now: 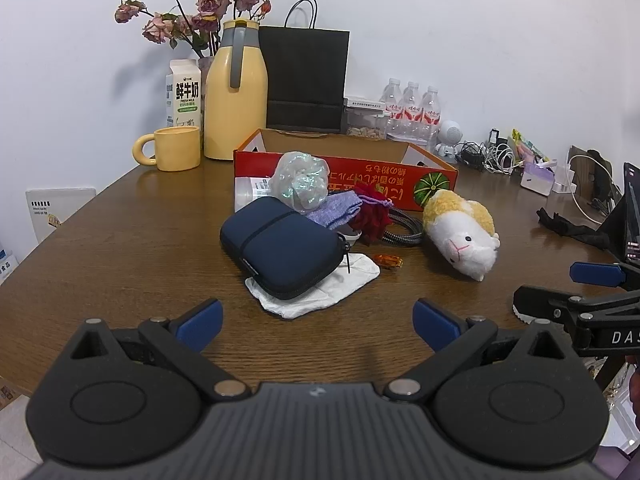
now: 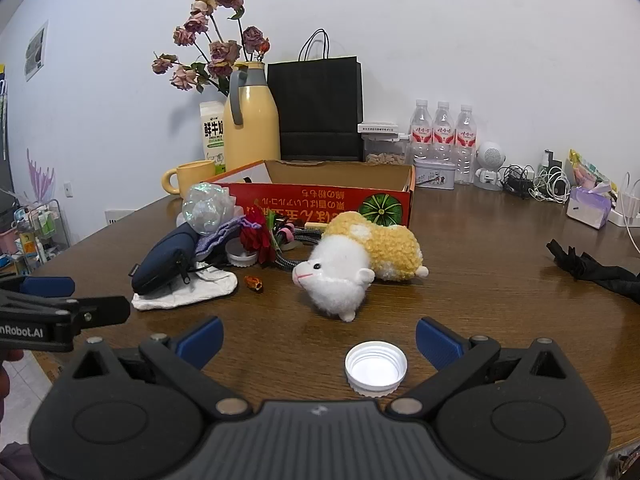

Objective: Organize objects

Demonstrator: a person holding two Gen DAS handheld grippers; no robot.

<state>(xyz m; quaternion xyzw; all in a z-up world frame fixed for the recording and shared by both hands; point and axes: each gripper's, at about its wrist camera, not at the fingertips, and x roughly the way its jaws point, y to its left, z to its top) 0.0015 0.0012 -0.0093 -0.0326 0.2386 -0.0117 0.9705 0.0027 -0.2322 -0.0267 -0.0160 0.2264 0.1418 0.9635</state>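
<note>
Ribbed white plastic cap (image 2: 376,367), round, on the woodgrain tabletop (image 2: 500,280) between your right gripper (image 2: 319,340)'s wide-apart fingers, toward 1 o'clock.

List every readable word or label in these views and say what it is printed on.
"鲜牛奶" and "FRESH MILK": milk carton.
"DAS", cut off by the frame edge: right hand-held gripper.
"nRobot.AI", cut off by the frame edge: left hand-held gripper.
Upside-down yellow characters on the red box: not reliably readable.
Red labels on the water bottles: too blurred.
</note>
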